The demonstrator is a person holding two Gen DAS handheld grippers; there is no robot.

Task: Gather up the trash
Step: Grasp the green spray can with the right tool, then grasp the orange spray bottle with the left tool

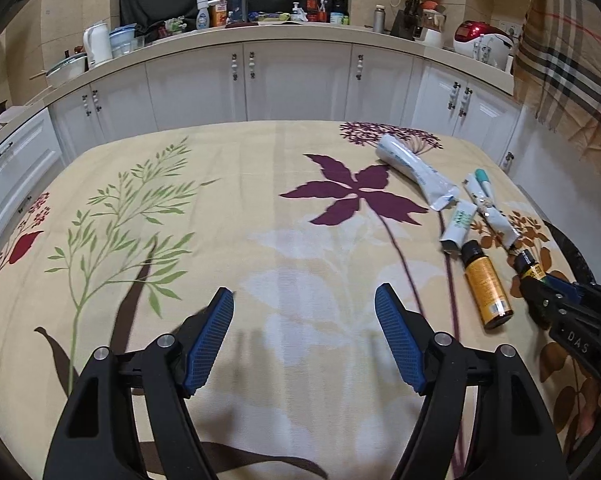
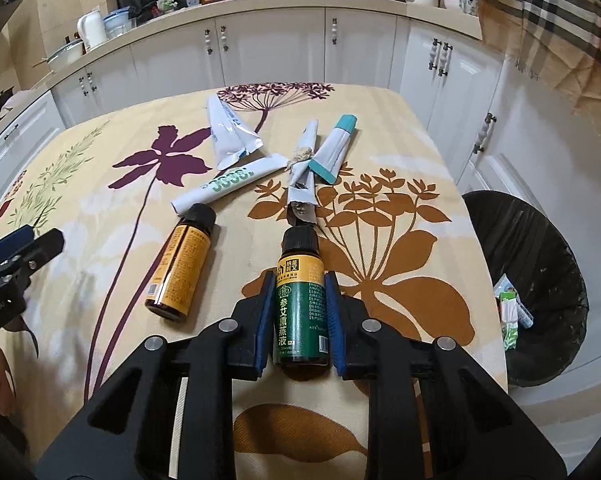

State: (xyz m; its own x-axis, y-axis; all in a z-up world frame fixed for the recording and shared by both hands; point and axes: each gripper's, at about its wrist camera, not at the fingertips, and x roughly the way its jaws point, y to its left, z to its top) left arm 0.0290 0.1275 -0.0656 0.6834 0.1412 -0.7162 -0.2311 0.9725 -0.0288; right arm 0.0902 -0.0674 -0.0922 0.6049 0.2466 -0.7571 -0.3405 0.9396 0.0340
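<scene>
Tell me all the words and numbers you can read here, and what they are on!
"参艾熏蒸液": green bottle held in the right tool.
"DAS": right tool's body, left wrist view.
Green lettering on white tube: too distorted to read.
Orange bottle: print too small.
Counter bottles: too blurred.

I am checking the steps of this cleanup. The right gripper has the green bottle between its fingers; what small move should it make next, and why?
Probably lift the green bottle and carry it right, toward the black bin. The right gripper seems shut on it, the blue pads pressing both sides, while the bin beside the table stands open with wrappers inside. The left gripper is open and holds nothing.
</scene>
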